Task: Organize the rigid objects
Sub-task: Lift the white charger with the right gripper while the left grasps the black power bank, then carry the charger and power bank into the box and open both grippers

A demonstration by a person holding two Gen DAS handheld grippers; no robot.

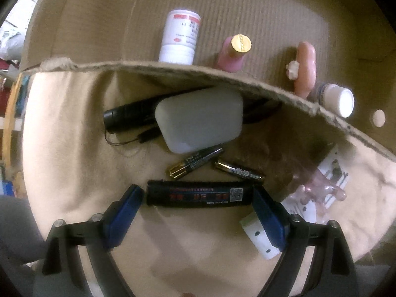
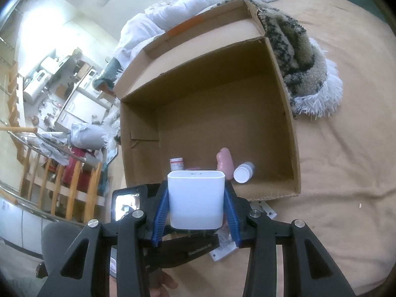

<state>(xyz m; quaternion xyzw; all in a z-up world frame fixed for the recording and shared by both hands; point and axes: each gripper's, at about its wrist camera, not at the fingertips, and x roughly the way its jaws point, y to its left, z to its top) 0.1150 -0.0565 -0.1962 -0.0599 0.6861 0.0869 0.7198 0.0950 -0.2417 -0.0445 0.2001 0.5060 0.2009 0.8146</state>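
In the left wrist view my left gripper points down at the tan bedsheet, open. A long black battery lies crosswise between its blue fingers, with a small gap at the left pad. Past it lie two small batteries, a white rounded case and a black flashlight. My right gripper is shut on a white charger block, held just before the near wall of the open cardboard box. On the box floor lie a white pill bottle, a pink item and a small white-capped bottle.
A pink gold-capped bottle also sits in the box. A clear pink plastic piece, a printed card and a white plastic part lie right of the left gripper. A shaggy blanket and white duvet border the box.
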